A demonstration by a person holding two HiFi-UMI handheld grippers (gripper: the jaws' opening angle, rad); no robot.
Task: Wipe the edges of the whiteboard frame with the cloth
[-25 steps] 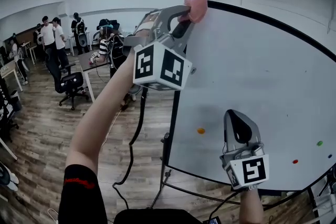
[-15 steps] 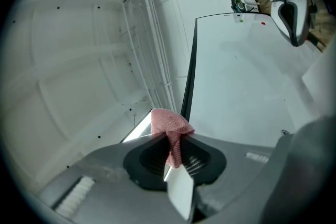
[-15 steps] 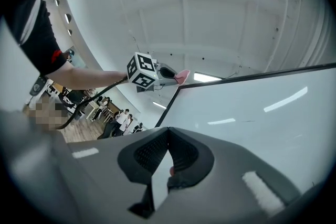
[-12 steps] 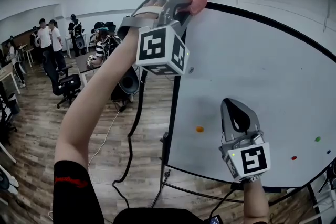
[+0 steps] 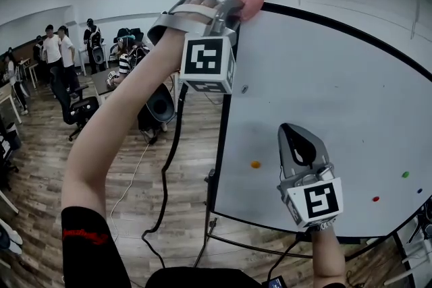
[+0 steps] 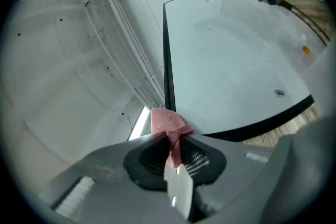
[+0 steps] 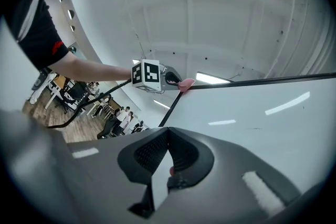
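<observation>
Grasping the pink mesh cloth (image 5: 248,2), your left gripper (image 5: 236,7) holds it against the left corner of the black whiteboard frame (image 5: 222,125); your right gripper (image 5: 298,139) is clenched.

A: Where is the pink cloth (image 5: 248,2)?
B: At the top left corner of the whiteboard (image 5: 324,91), pinched in the left tongs (image 5: 235,9) and pressed on the black frame (image 5: 222,125) there. The bare arm reaches up high.
A: And the right tongs (image 5: 295,135)?
B: Lower, in front of the white face, with the jaws pointing up and closed together.
A: Anything on the board?
B: Small marks — an orange dot (image 5: 256,164) near the left edge, a green dot (image 5: 405,174) and a red dot (image 5: 375,199) far right.
A: Behind?
B: Wooden floor (image 5: 47,172), an office chair (image 5: 81,110), and several people (image 5: 50,49) standing by the far wall.
</observation>
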